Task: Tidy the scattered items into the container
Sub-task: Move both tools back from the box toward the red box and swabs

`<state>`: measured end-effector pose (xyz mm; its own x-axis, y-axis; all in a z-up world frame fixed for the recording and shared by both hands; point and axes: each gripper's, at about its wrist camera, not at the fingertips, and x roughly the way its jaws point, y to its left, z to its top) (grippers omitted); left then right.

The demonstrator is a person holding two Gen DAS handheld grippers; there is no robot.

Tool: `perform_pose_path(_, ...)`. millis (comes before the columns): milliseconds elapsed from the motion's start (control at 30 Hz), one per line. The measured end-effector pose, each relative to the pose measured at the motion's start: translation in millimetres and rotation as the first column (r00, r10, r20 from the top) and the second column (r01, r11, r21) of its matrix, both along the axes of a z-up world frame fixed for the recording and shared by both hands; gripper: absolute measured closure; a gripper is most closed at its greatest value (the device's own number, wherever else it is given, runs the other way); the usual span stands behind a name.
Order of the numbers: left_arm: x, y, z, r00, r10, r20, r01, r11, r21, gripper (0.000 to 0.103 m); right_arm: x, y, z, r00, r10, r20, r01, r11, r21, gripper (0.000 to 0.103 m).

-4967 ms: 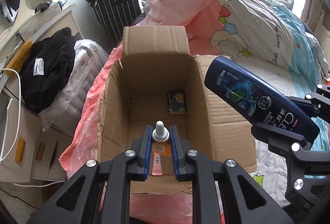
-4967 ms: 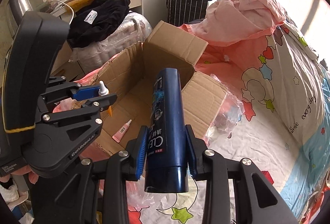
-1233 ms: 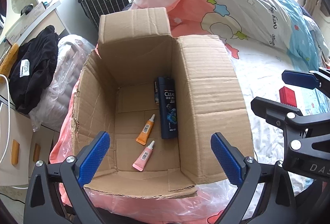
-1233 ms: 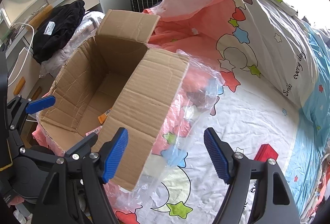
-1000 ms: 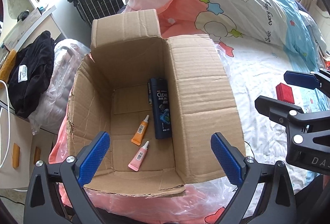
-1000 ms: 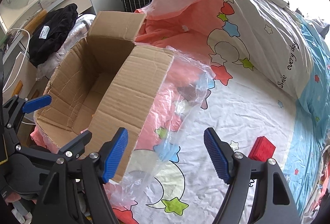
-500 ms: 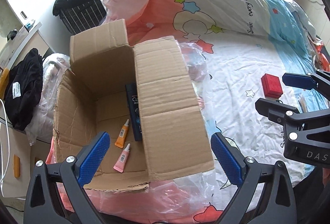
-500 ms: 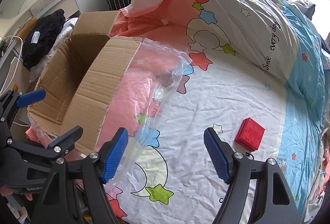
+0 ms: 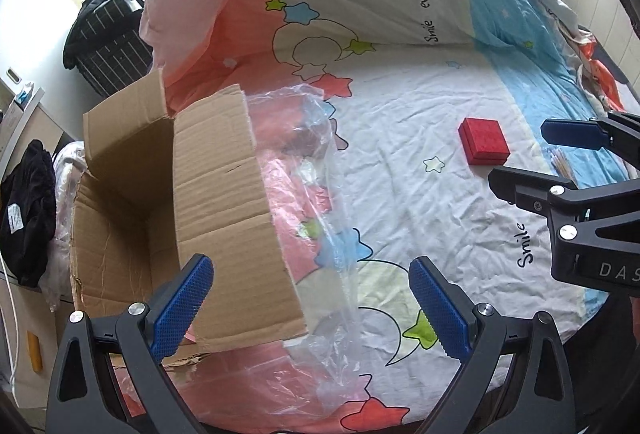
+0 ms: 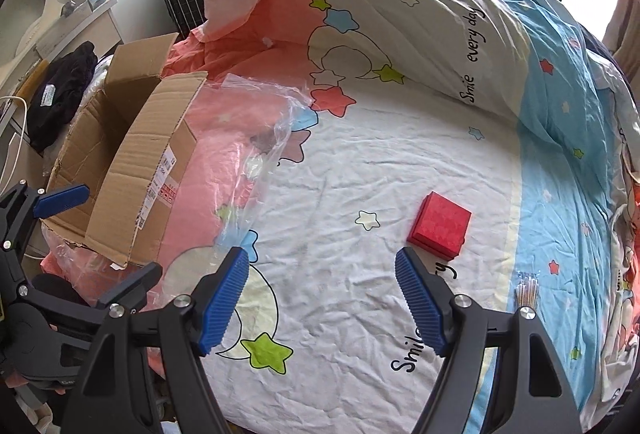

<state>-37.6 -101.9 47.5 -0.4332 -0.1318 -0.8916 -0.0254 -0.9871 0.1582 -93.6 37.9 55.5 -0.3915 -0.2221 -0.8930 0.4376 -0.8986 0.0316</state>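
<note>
both claws (image 9: 312,304) (image 10: 322,302) now off cardboard box (image 9: 224,202)

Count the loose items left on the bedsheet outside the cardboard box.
2: a small square red box mid-sheet, and a bundle of thin colourful sticks near the blue edge. Others may be hidden.

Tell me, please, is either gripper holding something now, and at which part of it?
Nothing is held. The left gripper and the right gripper both stand open with only the bed sheet between their pads; the red box lies untouched.
</note>
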Motion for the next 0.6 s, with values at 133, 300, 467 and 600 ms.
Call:
perform_pose_path(133, -5, 21, -3, 0.999, -0.035, 0.010, 0.035, 0.999, -0.001, 0.003, 1, 21, -2, 1.000, -0.031, -0.001, 0.031, 1.000, -0.003, 0.031)
perform_pose_path(300, -11, 44, -8, 0.997, -0.071, 0.018, 0.071, 0.997, -0.007, 0.003, 1, 46, -9, 0.998, -0.065, 0.007, 0.065, 0.998, 0.006, 0.031)
perform_pose_path(467, -22, 57, -16, 0.997, -0.065, 0.034, 0.065, 0.998, -0.008, 0.003, -2, 73, -18, 0.994, -0.107, 0.028, 0.107, 0.994, 0.000, 0.031)
perform_pose_path(600, -31, 71, -24, 0.997, -0.063, 0.042, 0.063, 0.998, -0.017, 0.003, -6, 94, -25, 0.990, -0.133, 0.041, 0.134, 0.991, -0.001, 0.030)
